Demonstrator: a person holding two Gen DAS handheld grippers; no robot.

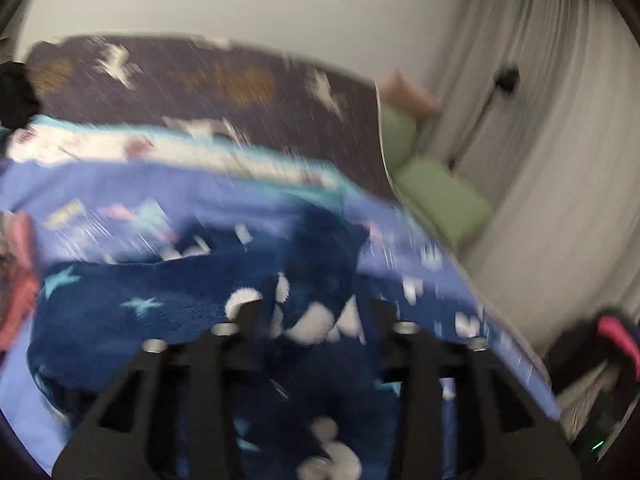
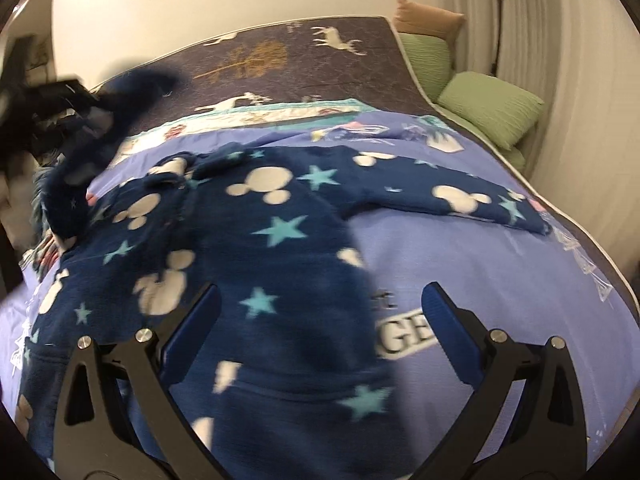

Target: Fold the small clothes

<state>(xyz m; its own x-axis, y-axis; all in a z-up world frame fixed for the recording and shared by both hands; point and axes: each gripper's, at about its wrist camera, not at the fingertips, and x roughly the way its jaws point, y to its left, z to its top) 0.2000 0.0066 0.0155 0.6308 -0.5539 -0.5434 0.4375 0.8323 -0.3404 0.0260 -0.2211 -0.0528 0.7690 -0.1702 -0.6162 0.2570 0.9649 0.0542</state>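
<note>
A dark blue fleece top (image 2: 256,240) with white mouse heads and teal stars lies spread on the lilac blanket (image 2: 500,288); one sleeve (image 2: 460,200) stretches to the right. My right gripper (image 2: 320,308) is open just above the top's lower body, empty. My left gripper (image 1: 312,320) is shut on a bunched part of the same fleece (image 1: 160,312) and lifts it; this view is blurred. In the right wrist view the left gripper (image 2: 64,96) shows at the far left with the other sleeve (image 2: 92,152) hanging from it.
A brown bedspread (image 2: 280,64) with deer covers the far half of the bed. Green pillows (image 2: 488,108) and a tan one (image 2: 428,20) lie at the right by white curtains (image 1: 560,140). Pink cloth (image 1: 16,280) sits at the left edge.
</note>
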